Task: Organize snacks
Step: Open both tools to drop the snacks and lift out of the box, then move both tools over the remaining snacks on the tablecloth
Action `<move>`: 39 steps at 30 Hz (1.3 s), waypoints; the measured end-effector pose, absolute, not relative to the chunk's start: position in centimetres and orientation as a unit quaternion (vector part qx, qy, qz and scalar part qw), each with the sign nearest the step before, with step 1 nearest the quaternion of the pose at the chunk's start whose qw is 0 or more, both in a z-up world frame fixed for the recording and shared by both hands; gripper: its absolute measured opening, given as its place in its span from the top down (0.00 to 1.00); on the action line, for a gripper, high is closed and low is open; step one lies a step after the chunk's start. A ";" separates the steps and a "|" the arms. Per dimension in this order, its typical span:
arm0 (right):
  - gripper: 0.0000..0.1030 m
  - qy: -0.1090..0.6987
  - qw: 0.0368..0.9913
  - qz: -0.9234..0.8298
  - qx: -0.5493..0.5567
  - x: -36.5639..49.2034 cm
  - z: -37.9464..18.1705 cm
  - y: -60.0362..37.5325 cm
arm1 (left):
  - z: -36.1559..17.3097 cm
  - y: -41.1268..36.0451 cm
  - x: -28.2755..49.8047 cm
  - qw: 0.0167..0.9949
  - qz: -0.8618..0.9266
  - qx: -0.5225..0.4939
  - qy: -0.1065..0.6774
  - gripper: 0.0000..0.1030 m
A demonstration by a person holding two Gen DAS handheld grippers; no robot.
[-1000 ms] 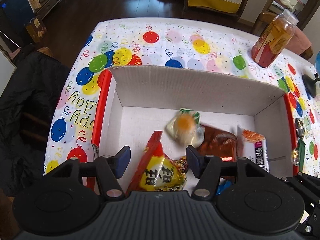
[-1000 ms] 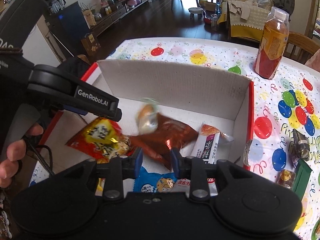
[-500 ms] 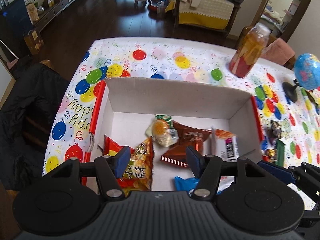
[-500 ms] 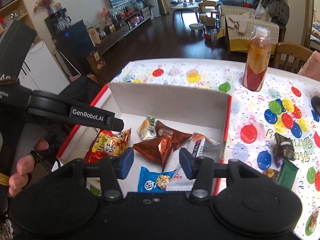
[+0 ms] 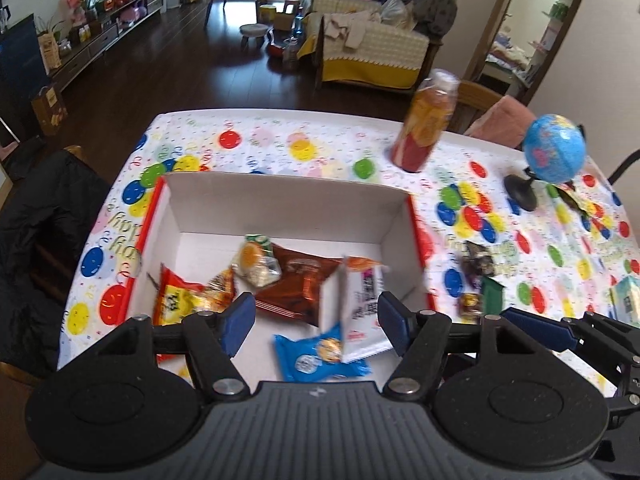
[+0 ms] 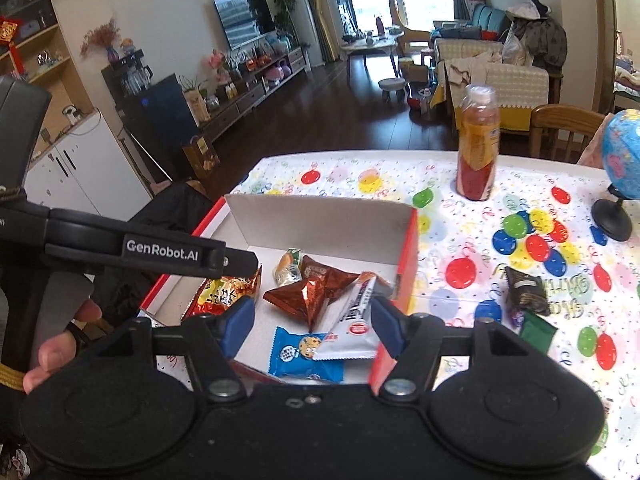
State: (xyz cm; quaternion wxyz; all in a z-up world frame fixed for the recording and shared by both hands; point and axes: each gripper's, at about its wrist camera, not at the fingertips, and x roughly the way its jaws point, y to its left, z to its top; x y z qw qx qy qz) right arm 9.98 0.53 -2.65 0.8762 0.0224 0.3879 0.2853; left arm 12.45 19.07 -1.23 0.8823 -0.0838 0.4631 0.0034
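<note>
A white cardboard box with red sides (image 5: 280, 200) (image 6: 320, 216) sits on the balloon tablecloth. Inside lie a yellow-red bag (image 5: 180, 298) (image 6: 224, 292), a small clear-wrapped bun (image 5: 254, 264) (image 6: 288, 270), a brown packet (image 5: 300, 284) (image 6: 312, 294), a white packet (image 5: 360, 292) (image 6: 356, 320) and a blue cookie packet (image 5: 316, 354) (image 6: 300, 354). My left gripper (image 5: 316, 322) is open and empty above the box's near side. My right gripper (image 6: 314, 322) is open and empty above the box's near right part. Loose snacks lie right of the box: a dark wrapper (image 5: 476, 260) (image 6: 524, 284) and a green packet (image 5: 492, 296) (image 6: 538, 330).
A tea bottle (image 5: 426, 128) (image 6: 478, 144) stands at the table's far side. A small blue globe on a black stand (image 5: 554, 152) (image 6: 624, 160) is at the right. A chair with a dark jacket (image 5: 36, 232) is at the table's left edge.
Both grippers have pulled up and back from the box. The small bun dropped from blur to rest among the packets. The right gripper's jaws have opened wider.
</note>
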 end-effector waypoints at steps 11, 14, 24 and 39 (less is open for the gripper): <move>0.18 0.374 0.887 0.268 0.037 8.0 -2.6 -6.5 | -0.8 12.4 10.2 0.893 -0.021 -0.072 0.444 0.28; 0.15 0.369 0.892 0.258 0.034 7.6 -3.0 -8.9 | -1.2 10.5 10.1 0.893 -0.032 -0.073 0.443 0.23; 0.05 0.365 0.910 0.195 0.036 7.1 -5.5 -16.2 | -3.5 4.3 11.2 0.882 -0.062 -0.076 0.462 0.14; 0.07 0.406 0.904 0.131 0.030 8.9 -11.3 -23.3 | -9.5 -1.4 17.4 0.864 -0.043 -0.038 0.501 0.00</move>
